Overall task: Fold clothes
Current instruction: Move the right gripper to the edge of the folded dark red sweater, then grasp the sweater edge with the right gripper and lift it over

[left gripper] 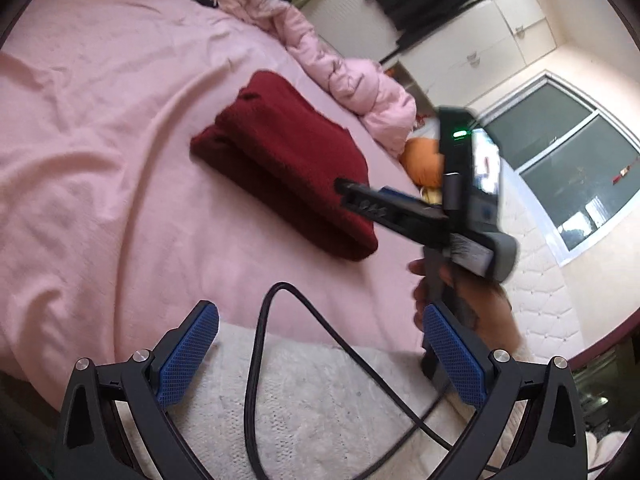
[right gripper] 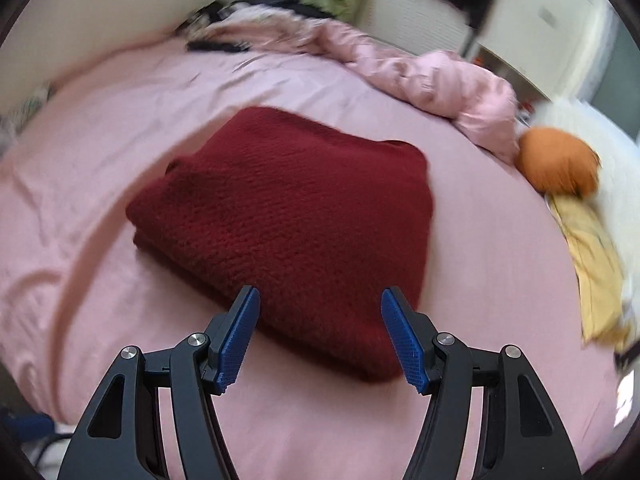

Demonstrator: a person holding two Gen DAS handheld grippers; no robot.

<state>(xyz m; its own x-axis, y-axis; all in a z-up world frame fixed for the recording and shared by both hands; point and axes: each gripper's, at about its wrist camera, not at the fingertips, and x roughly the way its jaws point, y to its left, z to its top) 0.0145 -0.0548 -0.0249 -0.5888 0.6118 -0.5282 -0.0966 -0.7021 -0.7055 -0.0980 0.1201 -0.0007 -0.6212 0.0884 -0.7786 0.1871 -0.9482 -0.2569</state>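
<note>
A dark red knitted sweater [left gripper: 284, 168] lies folded into a compact block on the pink bed sheet [left gripper: 100, 152]; it also shows in the right wrist view [right gripper: 292, 224]. My left gripper [left gripper: 320, 332] is open and empty, held back over the bed's near edge, apart from the sweater. My right gripper [right gripper: 320, 320] is open and empty, just above the sweater's near edge. In the left wrist view the right gripper [left gripper: 352, 190] reaches over the sweater's right end.
A crumpled pink quilt [right gripper: 432, 80] lies along the far side of the bed. An orange and white plush toy [right gripper: 560, 164] and a yellow cloth [right gripper: 596, 268] are at the right. A black cable [left gripper: 256, 360] loops over a cream knit [left gripper: 320, 400] near me. A wardrobe [left gripper: 500, 28] and window [left gripper: 576, 168] stand beyond.
</note>
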